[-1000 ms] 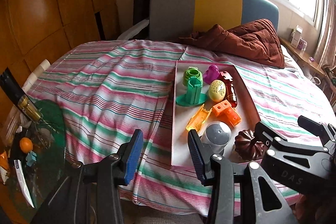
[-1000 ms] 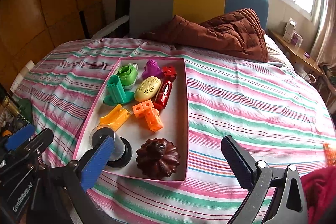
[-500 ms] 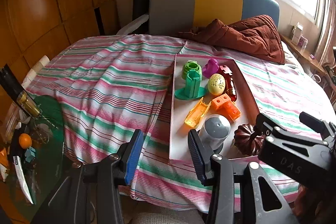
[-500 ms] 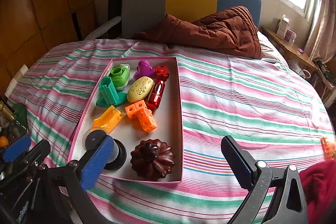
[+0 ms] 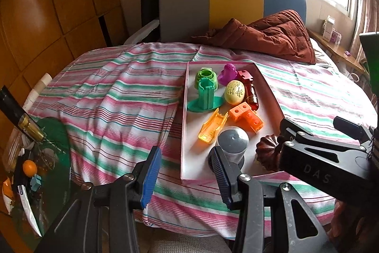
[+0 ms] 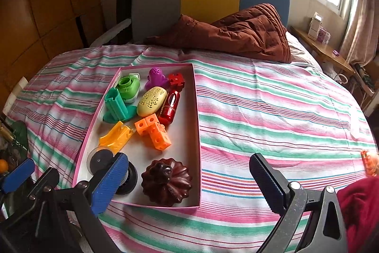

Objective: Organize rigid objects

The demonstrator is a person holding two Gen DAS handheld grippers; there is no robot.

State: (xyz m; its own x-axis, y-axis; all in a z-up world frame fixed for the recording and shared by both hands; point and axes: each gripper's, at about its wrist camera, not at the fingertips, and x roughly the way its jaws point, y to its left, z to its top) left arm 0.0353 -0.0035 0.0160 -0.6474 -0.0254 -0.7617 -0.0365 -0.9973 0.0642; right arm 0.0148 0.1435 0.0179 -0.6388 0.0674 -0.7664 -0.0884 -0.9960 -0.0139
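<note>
Your toys are all gathered in the pink-rimmed tray (image 6: 197,134), which lies lengthwise on the striped bedspread (image 6: 272,110), its long axis running from the near edge of the bed toward the headboard. Everything you might pick sits inside that rim; I see nothing of the set loose on the cover, apart from a small orange thing (image 6: 369,161) at the bed's right edge that is too cut off to identify.

Both tools hang over the near edge of the bed, tilted down toward the tray. Your left gripper (image 5: 184,178) has its blue pads standing apart with nothing between them, and its gap looks past the tray's near left corner. Your right gripper (image 6: 189,183) is spread wider, also empty, and its gap frames the tray's near right corner.

The relation that counts: the tray's near end carries two pieces side by side. The grey-capped cylinder (image 5: 233,142) stands in the near left corner, straight ahead of your left tool's inner pad, so the left hand is nearer to it. The dark brown fluted mould (image 6: 165,181) sits just beside it toward the near right corner, almost straight ahead of your right tool's gap, so the right hand is nearer to that.

The yellow ramp piece (image 6: 116,136) and orange cube block (image 6: 154,131) lie further up the tray, both slanting across its length. The green, purple, cream and red pieces crowd the far end, touching one another, and I judge them harder to reach cleanly.
</note>
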